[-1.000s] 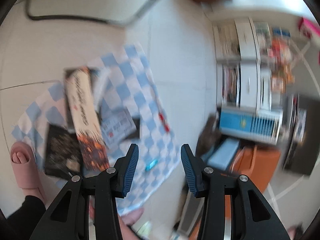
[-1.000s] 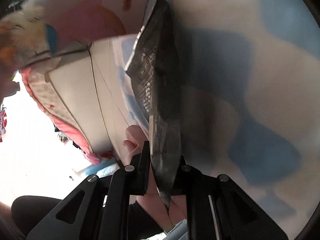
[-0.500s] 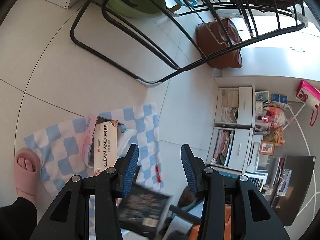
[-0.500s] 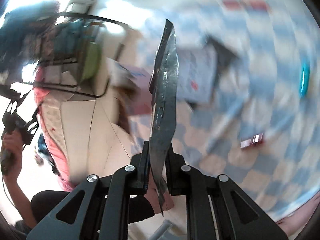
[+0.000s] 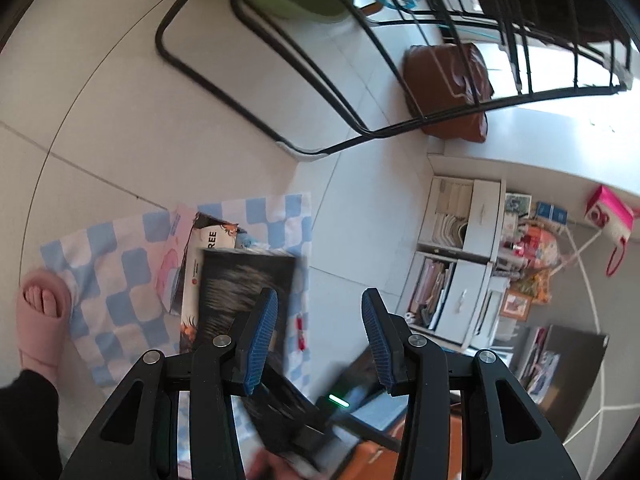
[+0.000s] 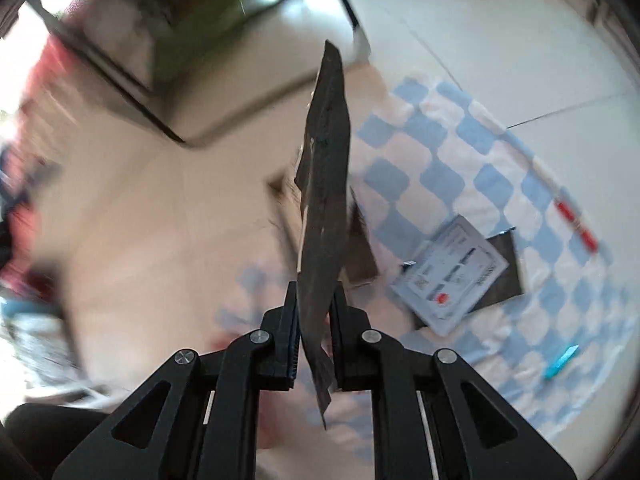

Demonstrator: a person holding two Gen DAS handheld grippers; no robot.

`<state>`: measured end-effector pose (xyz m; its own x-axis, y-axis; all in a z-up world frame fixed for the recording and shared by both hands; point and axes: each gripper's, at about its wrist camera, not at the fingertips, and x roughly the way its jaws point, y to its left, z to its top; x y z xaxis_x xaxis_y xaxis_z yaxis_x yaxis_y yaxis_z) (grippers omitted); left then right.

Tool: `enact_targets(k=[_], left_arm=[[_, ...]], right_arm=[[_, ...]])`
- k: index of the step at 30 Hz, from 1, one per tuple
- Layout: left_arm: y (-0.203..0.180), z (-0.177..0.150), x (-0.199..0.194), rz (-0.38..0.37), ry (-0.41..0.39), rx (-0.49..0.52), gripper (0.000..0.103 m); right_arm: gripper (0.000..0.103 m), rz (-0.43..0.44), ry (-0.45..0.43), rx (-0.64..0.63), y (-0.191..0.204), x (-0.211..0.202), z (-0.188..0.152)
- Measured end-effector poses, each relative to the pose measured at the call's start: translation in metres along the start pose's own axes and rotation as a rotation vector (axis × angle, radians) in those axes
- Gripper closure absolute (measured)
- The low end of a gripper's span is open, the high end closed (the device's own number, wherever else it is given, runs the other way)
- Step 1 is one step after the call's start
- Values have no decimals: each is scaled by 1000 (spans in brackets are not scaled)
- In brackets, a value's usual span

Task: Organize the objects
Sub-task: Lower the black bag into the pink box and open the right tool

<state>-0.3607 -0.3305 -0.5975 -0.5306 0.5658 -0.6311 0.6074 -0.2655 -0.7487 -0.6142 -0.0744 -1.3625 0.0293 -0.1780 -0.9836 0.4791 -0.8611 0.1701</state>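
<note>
Between the blue pads of the left tongs (image 5: 316, 340) nothing is held; the jaws stand partly open over the floor, touching nothing. Just beyond them in the left wrist view a dark flat packet (image 5: 244, 276) hangs blurred above the blue-and-white checked cloth (image 5: 120, 276), clamped from below by the right tongs, which show there only as a dark smear. Behind the packet lies a long box (image 5: 212, 238) printed with the letters "REE", resting on a pink sheet (image 5: 170, 264) on the cloth. At the cloth's left edge is a foot in a pink slipper (image 5: 40, 316). Farther off, only this view shows the black tube frame (image 5: 280, 92), a brown bag (image 5: 448, 88) and white shelves (image 5: 460, 264) crammed with papers.

Close to the lens in the right wrist view, the right tongs (image 6: 316, 332) are closed on the dark packet (image 6: 326, 184), seen edge-on and standing upright between the pads. Past it, only this view shows a white printed pack (image 6: 452, 272) lying on a black packet (image 6: 506, 268), a turquoise piece (image 6: 562, 362) near the cloth's (image 6: 460, 160) edge, and a red-and-white pen (image 6: 574, 220). Everything left of the packet is too blurred to name.
</note>
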Motion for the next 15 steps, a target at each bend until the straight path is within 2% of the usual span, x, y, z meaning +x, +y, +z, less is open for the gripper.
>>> enact_targets(k=[2, 5, 11, 12, 14, 15], left_arm=[[0, 2, 2, -8, 2, -10, 61], [-1, 2, 3, -18, 3, -10, 61], [3, 2, 10, -30, 13, -24, 61], [2, 2, 11, -30, 12, -23, 61], [1, 2, 12, -26, 12, -15, 61], [1, 3, 12, -25, 12, -15, 61]], right_arm=[[89, -54, 52, -50, 15, 22, 2], [89, -123, 71, -88, 27, 41, 9], [89, -97, 53, -97, 38, 44, 30], [84, -79, 51, -107, 38, 47, 31], [67, -19, 77, -108, 38, 49, 28], [52, -16, 95, -77, 33, 52, 26]])
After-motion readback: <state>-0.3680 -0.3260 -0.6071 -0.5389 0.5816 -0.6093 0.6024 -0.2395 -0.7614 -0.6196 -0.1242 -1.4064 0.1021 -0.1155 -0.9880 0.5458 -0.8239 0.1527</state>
